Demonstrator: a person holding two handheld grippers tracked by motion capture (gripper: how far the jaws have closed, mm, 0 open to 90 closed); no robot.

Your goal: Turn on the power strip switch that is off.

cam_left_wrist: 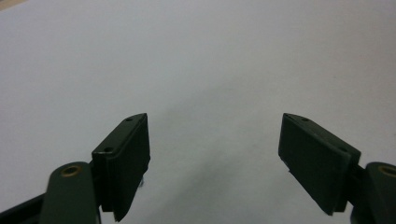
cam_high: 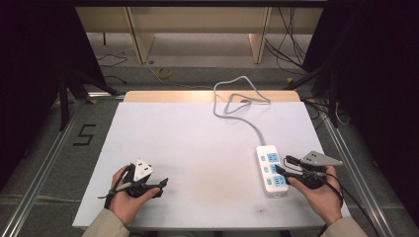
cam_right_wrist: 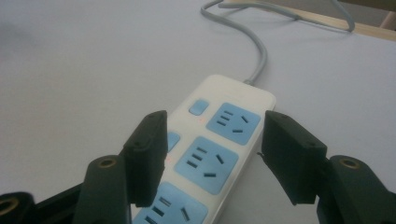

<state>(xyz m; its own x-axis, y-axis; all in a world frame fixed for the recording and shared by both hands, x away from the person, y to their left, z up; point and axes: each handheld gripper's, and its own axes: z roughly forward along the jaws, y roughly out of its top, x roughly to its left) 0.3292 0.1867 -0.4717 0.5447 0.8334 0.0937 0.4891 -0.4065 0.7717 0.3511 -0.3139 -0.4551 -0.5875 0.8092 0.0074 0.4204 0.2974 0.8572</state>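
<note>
— Where's the power strip (cam_high: 272, 170)?
— Lower right of the high view, flat on the white tabletop (cam_high: 197, 148): one white strip, three blue sockets, a grey cord (cam_high: 237, 106) looping to the far edge.
— The right claw (cam_right_wrist: 212, 154)?
— Jaws wide apart astride the strip; probably not touching it.
— And the left claw (cam_left_wrist: 215, 158)?
— Apart too, over bare tabletop, lower left.

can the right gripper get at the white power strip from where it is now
Probably yes: the right gripper hangs open right over the white power strip with blue sockets, jaws either side of it, nothing between.
</note>
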